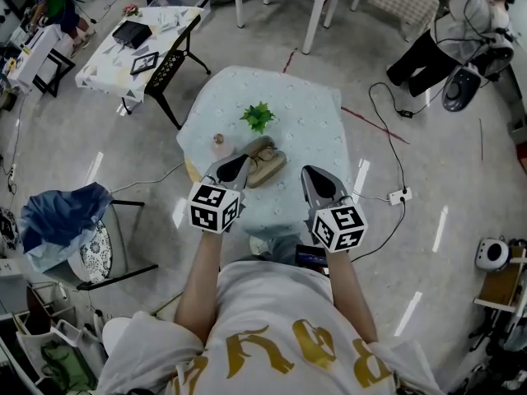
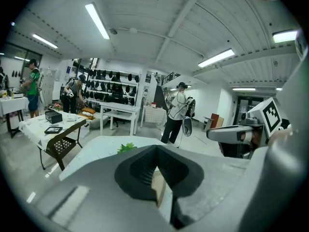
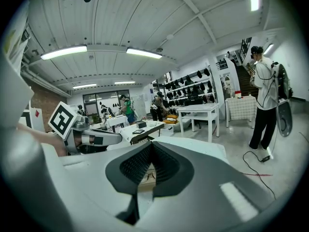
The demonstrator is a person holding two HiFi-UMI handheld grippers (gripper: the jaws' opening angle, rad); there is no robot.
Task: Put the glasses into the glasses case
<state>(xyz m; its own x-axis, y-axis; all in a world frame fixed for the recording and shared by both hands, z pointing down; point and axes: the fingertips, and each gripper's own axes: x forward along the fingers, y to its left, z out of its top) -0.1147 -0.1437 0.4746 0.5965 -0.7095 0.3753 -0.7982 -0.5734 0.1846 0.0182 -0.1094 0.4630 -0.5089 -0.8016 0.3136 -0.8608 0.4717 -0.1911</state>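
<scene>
Worktop [image 1: 313,122]: small table under a pale dotted cloth, centre of the head view. It carries everything listed below.

Person: both forearms reach up from the lower edge of the head view, one gripper in each hand.

Left gripper [image 1: 235,167]: over the lower-left part of the worktop, pointing up and right toward the case, its tip just beside the case's left end. I cannot tell whether it touches. In the left gripper view its fingers [image 2: 155,149] are closed tip to tip with nothing gripped. A strip of beige case shows through the slot beneath the tips.

Right gripper [image 1: 313,179]: over the lower-right part of the worktop, near the case's right side but apart from it. In the right gripper view its fingers [image 3: 151,146] are also pressed together at the tips and hold nothing.

Glasses case [image 1: 265,164]: beige, lying between the two grippers below the centre of the worktop. It looks open, with two halves side by side.

Plant [image 1: 258,116]: green and leafy, above the case, apart from it.

Small pinkish object [image 1: 219,142]: left of the case, too small to identify.

Glasses [image 3: 147,176]: thin dark frame, seen only through the slot under the right fingers against the beige of the case. Whether they sit fully inside cannot be told.
</scene>
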